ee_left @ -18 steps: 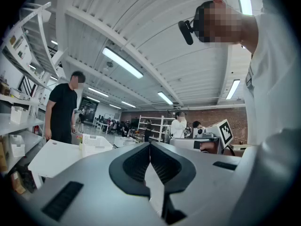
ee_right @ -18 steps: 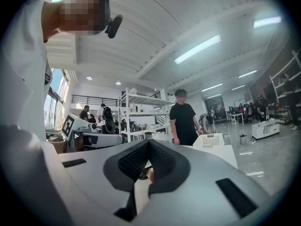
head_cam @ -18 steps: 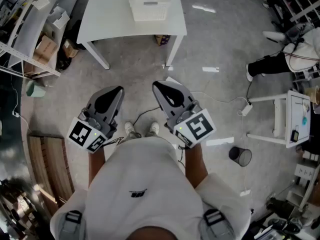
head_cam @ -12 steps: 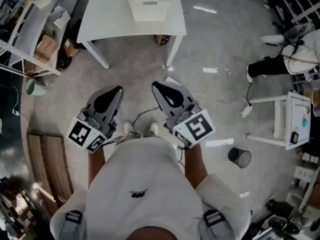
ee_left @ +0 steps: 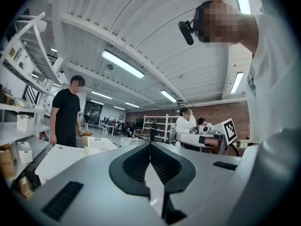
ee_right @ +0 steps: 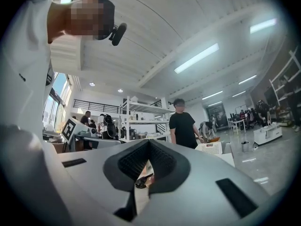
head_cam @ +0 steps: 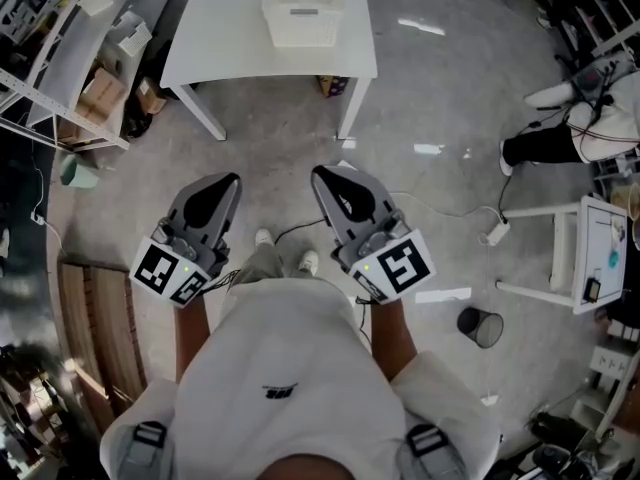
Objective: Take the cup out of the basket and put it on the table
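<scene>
Basket (head_cam: 303, 8) on table (head_cam: 230, 38) well ahead of jaws; left gripper (head_cam: 231, 179) and right gripper (head_cam: 319, 172) closed on nothing; step closer, open one before reaching over rim

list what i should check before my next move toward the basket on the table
1. Basket located: ok. The basket stands at the far edge of the table.
2. Cup inside the basket: cannot tell. Its inside does not show from here.
3. Jaws ready to grasp: not ok. The left gripper and the right gripper are both shut, with nothing held.
4. Basket within reach: not ok. Both grippers hang over the floor, short of the table.
5. Spot for the cup: ok. The tabletop left of the basket is bare.
</scene>
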`<action>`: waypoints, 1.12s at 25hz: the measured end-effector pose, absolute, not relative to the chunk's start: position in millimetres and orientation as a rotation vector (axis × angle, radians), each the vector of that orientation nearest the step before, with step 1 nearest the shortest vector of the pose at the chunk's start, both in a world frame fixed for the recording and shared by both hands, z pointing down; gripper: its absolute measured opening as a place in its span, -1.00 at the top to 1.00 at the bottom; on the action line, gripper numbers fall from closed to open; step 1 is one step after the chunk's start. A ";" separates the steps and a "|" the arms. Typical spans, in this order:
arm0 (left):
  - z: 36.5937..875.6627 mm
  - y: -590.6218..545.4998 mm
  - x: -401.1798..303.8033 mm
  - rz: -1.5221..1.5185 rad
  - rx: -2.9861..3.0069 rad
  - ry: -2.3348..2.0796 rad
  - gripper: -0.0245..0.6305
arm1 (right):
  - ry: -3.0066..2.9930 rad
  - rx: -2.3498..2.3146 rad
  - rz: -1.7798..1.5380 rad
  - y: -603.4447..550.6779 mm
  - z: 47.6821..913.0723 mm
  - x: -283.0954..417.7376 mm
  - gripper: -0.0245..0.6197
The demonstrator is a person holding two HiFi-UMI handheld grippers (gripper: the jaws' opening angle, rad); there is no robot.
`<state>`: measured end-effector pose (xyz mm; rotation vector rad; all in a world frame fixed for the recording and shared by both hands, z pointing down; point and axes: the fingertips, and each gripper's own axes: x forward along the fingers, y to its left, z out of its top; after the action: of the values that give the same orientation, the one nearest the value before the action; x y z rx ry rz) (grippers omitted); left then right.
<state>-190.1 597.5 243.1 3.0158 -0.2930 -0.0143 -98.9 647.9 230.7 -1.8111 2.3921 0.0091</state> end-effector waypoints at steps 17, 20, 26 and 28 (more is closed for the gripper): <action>254.5 499.4 -151.8 -0.021 3.014 -0.204 0.89 | 2.374 -1.828 0.037 543.5 230.2 -75.3 0.90; 256.5 477.6 -145.7 -0.019 3.005 -0.182 0.89 | 2.378 -1.840 0.025 519.7 231.6 -71.4 0.90; 259.2 435.4 -134.8 -0.006 3.008 -0.141 0.89 | 2.372 -1.862 -0.006 477.1 235.8 -63.6 0.90; 259.9 420.6 -131.9 -0.003 3.010 -0.124 0.89 | 2.366 -1.877 -0.012 462.2 237.5 -60.6 0.90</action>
<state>-131.9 420.6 259.9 3.0096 -0.1242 -0.0031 -60.6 462.2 237.5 -1.8769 2.3660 -0.0122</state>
